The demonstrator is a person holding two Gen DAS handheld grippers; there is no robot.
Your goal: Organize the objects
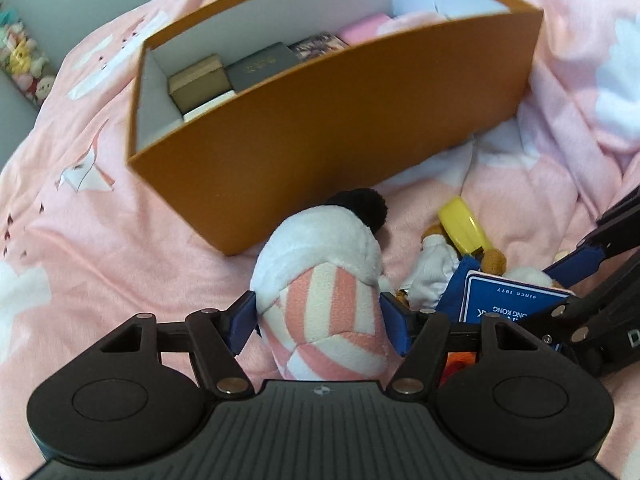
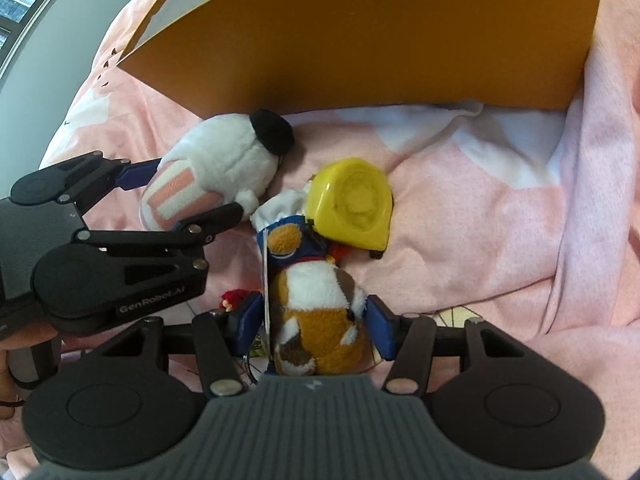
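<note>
- The left wrist view looks down and forward, close to the orange box (image 1: 340, 120), over its near wall into the inside.
- The right wrist view sits lower and closer to the orange box (image 2: 380, 32), facing its near wall.
- Both share the white plush (image 1: 320, 264) (image 2: 224, 168) and yellow disc (image 1: 464, 228) (image 2: 352, 204) before that wall.

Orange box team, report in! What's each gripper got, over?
Left gripper shut on pink-striped white plush toy. Right gripper shut on brown-and-white plush animal. Orange cardboard box ahead, partly filled. Yellow plastic tape measure loose on pink blanket.
</note>
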